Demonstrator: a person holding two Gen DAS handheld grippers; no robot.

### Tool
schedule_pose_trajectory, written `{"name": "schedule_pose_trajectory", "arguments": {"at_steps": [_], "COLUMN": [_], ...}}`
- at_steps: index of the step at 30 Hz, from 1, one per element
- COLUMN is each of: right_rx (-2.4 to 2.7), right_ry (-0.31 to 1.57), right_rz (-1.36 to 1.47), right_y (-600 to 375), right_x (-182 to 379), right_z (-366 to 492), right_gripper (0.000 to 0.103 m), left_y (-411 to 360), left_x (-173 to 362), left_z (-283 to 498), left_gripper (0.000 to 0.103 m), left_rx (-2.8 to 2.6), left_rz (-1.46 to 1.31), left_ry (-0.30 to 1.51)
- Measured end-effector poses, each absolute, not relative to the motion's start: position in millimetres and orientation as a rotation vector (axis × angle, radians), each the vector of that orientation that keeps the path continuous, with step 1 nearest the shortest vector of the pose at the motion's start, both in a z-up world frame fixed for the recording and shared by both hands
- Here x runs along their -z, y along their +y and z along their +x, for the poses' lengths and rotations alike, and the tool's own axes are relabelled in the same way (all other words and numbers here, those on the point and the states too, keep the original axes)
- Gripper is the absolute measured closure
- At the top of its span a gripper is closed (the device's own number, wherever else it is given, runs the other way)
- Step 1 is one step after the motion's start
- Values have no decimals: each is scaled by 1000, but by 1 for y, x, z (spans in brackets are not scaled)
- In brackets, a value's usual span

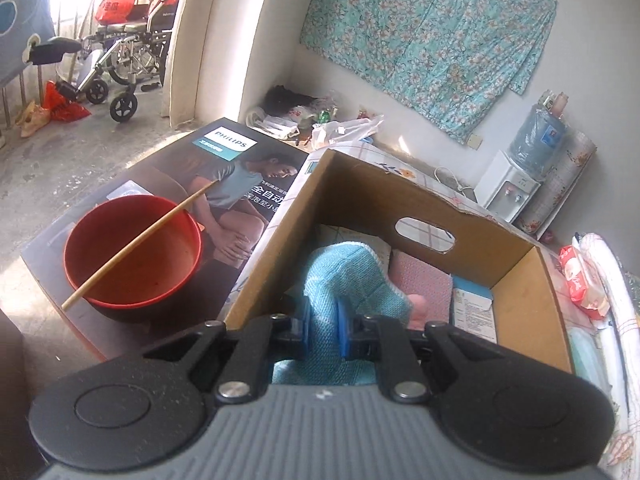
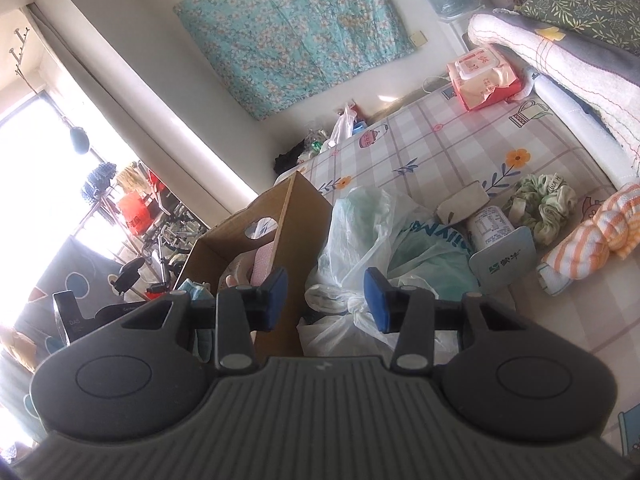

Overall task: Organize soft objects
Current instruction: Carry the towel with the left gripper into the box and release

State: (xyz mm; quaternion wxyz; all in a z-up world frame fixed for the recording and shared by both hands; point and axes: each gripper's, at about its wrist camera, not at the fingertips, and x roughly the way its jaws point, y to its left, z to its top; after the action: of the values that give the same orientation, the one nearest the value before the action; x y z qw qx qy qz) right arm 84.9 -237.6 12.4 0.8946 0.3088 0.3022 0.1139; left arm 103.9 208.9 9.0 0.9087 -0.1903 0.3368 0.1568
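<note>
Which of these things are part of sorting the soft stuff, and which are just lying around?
Part of the job:
blue cloth
cardboard box
green scrunchie
striped cloth

Just lying about:
red bowl
chopstick
wet wipes pack
yogurt cup

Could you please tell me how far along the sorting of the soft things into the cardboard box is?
Partly done. A pink cloth already lies in the brown cardboard box. The left tongs hold a blue knitted cloth over it. The right tongs are open and empty. A green scrunchie and an orange-striped towel remain on the bed.
</note>
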Motion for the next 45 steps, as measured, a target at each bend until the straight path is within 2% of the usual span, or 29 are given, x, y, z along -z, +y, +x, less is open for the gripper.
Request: {"name": "schedule_pose_trajectory", "arguments": {"at_steps": [4, 13, 18, 20, 25, 30, 39, 42, 45], "right_rx": [-234, -224, -217, -215, -216, -211, -194, -184, -176], "right_ry": [632, 642, 638, 639, 642, 648, 650, 646, 642], "right_rz": [646, 654, 647, 649, 654, 662, 666, 671, 675], "right_y": [-239, -243, -246, -247, -248, -248, -251, -254, -257], "right_x": [-10, -4, -4, -3, 0, 3, 5, 5, 6], "right_z": [88, 89, 87, 86, 86, 86, 84, 82, 81], "right_gripper": [61, 60, 59, 59, 59, 59, 58, 56, 55], "left_y": [201, 181, 170, 172, 174, 168, 168, 178, 178], "left_x": [-12, 12, 5, 0, -12, -7, 53, 57, 51], "left_z": [102, 122, 120, 115, 103, 94, 126, 134, 138], "left_gripper": [89, 88, 79, 71, 69, 69, 67, 67, 64], "left_rx": [-350, -372, -343, -330, -261, -106, -17, -46, -98], "left_rz": [-333, -182, -127, -117, -184, -278, -314, -335, -244], "left_ry": [688, 794, 797, 773, 787, 873, 1196, 1234, 1208]}}
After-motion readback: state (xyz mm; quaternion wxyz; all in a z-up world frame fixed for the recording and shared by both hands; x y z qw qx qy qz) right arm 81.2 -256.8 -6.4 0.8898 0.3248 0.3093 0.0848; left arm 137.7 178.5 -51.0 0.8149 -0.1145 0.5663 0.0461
